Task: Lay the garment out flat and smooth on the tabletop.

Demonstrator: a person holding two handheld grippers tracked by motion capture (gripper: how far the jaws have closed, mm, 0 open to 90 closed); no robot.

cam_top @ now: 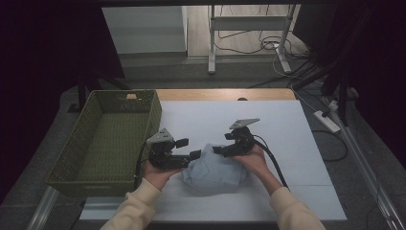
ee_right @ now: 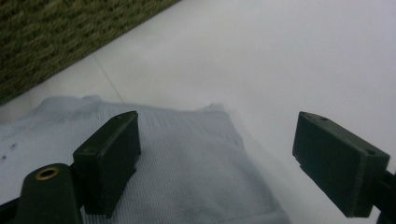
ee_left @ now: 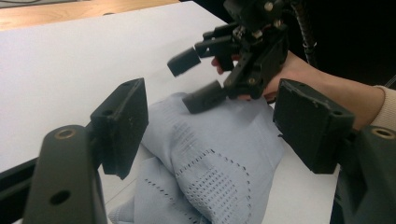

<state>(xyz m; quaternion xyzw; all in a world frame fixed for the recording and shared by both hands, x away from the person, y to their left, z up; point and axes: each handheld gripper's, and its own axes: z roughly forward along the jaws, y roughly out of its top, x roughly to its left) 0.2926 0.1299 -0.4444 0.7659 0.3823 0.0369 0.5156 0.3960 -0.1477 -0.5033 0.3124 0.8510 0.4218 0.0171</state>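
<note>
Fabric: a pale blue knitted garment (cam_top: 214,169) with rows of small eyelet holes, folded into a soft bundle.
Where it lies: on the white table top (cam_top: 268,124), near my edge, between my two tools and just right of the green woven basket (cam_top: 76,163).
Left gripper (cam_top: 187,148): jaws spread wide and empty; in the left gripper view the bundle's left side sits in the gap ahead of them, pads not pressing on it.
Right gripper (cam_top: 219,143): jaws also wide apart with nothing between them, hanging just over the far right part of the cloth; in the right gripper view the folded edge (ee_right: 224,140) lies below and between the pads.
How I expect it to handle: light and limp, no stiffness at all. It will sag and unfold from any point I lift, and the open knit may snag on a jaw corner. Not fragile, not slippery; the ribbed surface should grip well.
Where I would take hold: at the two opposite sides of the bundle, each jaw pair closing over several layers at a fold and not on one loose edge, so the stack stays together.
Risk: pinching only the top layer would let the rest drop open.
Basket: empty as far as I can see, and close enough for a short carry to my left.
</note>
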